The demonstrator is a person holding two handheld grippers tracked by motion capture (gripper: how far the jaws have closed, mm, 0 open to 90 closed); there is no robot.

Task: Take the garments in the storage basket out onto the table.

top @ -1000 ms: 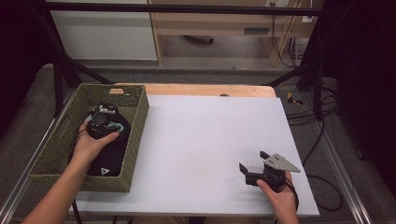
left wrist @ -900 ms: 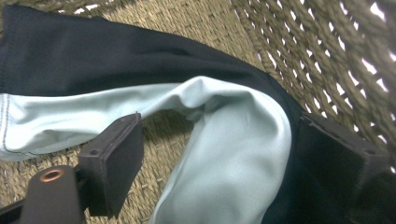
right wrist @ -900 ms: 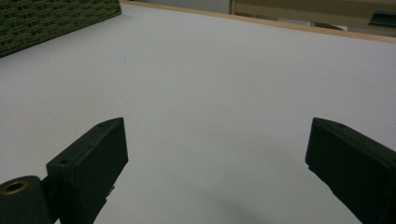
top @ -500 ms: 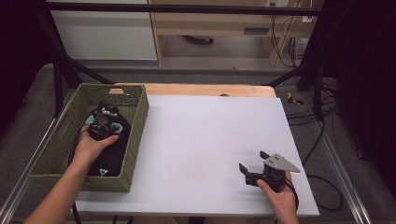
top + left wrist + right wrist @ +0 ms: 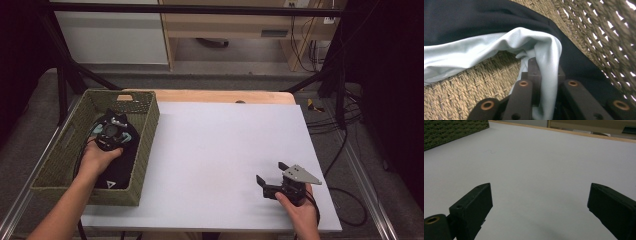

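closing, left tongs (image 5: 541,75) just pinched pale cloth (image 5: 499,47) inside basket (image 5: 60,165).

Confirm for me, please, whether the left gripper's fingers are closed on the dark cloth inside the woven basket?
Not quite: the left gripper has just closed its fingers on the pale blue cloth, not the dark cloth, inside the woven basket, as the left gripper view shows.
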